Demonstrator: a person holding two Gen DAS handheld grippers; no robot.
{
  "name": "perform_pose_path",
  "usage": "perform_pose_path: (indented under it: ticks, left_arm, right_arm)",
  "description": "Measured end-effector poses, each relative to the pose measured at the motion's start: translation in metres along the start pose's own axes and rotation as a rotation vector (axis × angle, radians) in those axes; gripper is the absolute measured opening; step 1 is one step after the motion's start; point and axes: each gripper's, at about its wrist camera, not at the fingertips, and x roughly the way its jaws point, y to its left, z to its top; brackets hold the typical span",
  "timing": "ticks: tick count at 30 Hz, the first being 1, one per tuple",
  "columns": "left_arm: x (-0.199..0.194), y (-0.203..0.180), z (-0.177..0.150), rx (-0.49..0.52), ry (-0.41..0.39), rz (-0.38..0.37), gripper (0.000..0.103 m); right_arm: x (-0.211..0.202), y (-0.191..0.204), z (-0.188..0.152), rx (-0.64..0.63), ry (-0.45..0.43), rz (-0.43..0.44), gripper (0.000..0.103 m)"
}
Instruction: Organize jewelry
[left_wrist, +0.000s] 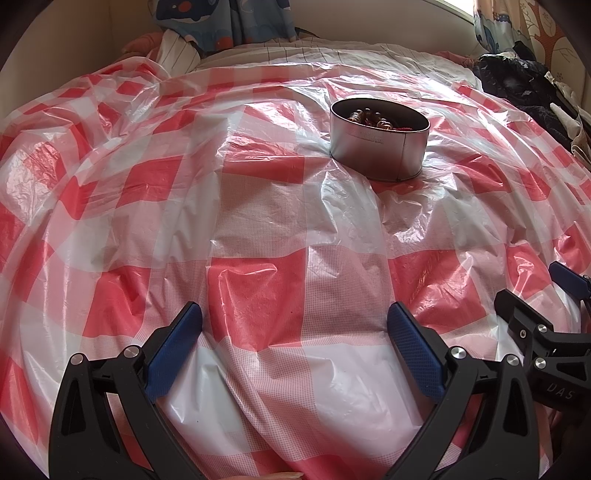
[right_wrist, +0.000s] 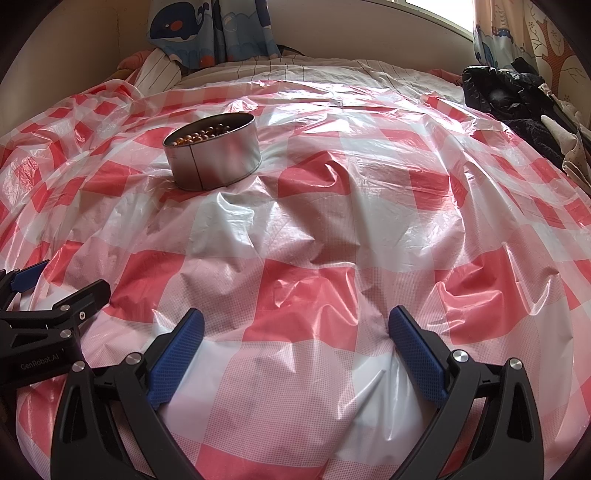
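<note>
Round tin (left_wrist: 380, 147) of beaded jewelry (left_wrist: 373, 119) on the plastic-covered bed (left_wrist: 258, 221), well ahead of the left claw (left_wrist: 294, 317) and right claw (right_wrist: 295, 321), both spread apart and empty; approach from above, steadying the tin.

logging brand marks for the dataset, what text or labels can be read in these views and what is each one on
"GenRobot.AI": white lettering on the black body of the left gripper, seen at the left edge of the right wrist view.
"DAS": pale letters on the black body of the right gripper, at the right edge of the left wrist view; it may be cut off.
Embossed patch on the side of the metal tin: too small and blurred to read.
</note>
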Motion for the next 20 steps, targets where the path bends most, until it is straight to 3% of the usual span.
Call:
perform_pose_path:
  ticks: [20]
  left_arm:
    - [0.0007,0.0019,-0.0021,-0.011,-0.009,-0.006,0.096]
  right_arm:
    - [0.0005,-0.0008,-0.0001,0.001,-0.007,0.006,0.096]
